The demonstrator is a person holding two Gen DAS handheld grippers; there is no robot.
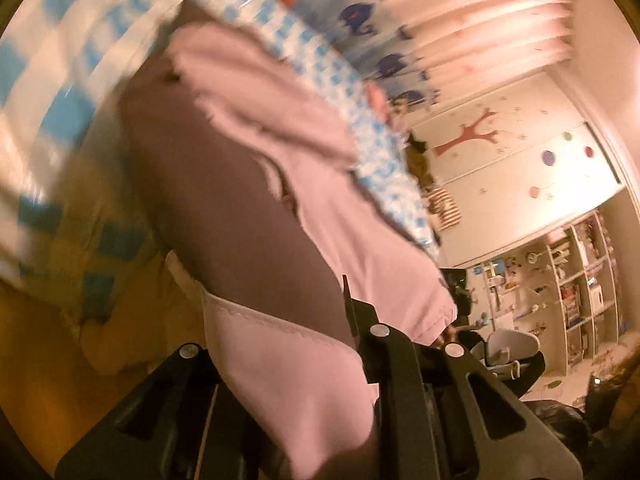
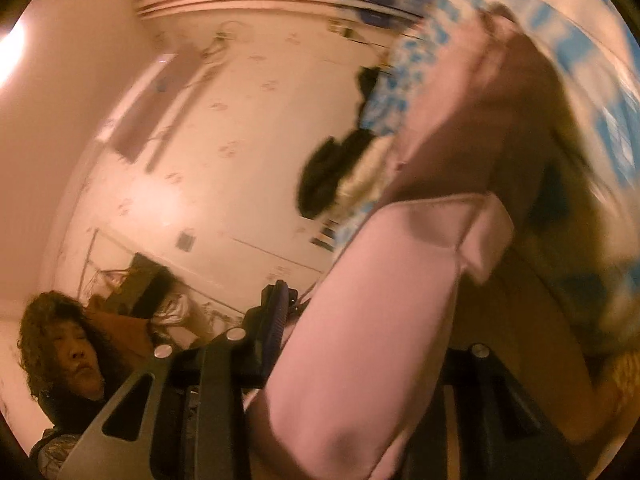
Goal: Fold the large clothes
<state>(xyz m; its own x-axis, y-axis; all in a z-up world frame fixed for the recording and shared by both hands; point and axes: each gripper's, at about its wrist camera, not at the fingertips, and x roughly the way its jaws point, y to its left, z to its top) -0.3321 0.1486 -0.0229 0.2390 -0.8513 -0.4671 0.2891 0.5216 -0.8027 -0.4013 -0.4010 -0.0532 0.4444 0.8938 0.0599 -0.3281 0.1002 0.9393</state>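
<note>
1. The left gripper (image 1: 320, 360) had its jaws pinching the pink garment (image 1: 248, 184), a soft, light, limp cloth, best held at its hemmed edges.
2. The right gripper (image 2: 360, 360) likewise pinched a hem.
3. It hung over the blue-checked bed (image 1: 56, 92); a toy shelf (image 1: 576, 288) stood far right.

Lying blurred underneath, a blue-and-white checked bedspread (image 1: 60, 80), with a whale-print curtain (image 1: 360, 16) hanging beyond it. Standing further back, a white wardrobe (image 1: 520, 148) bearing a red tree decal (image 1: 472, 136) and coloured dots, beside open shelving (image 1: 576, 280) crowded with small items too small to make out. Showing at the lower left of the right wrist view, a curly-haired person (image 2: 60, 344) before a pale patterned wall (image 2: 248, 128).
</note>
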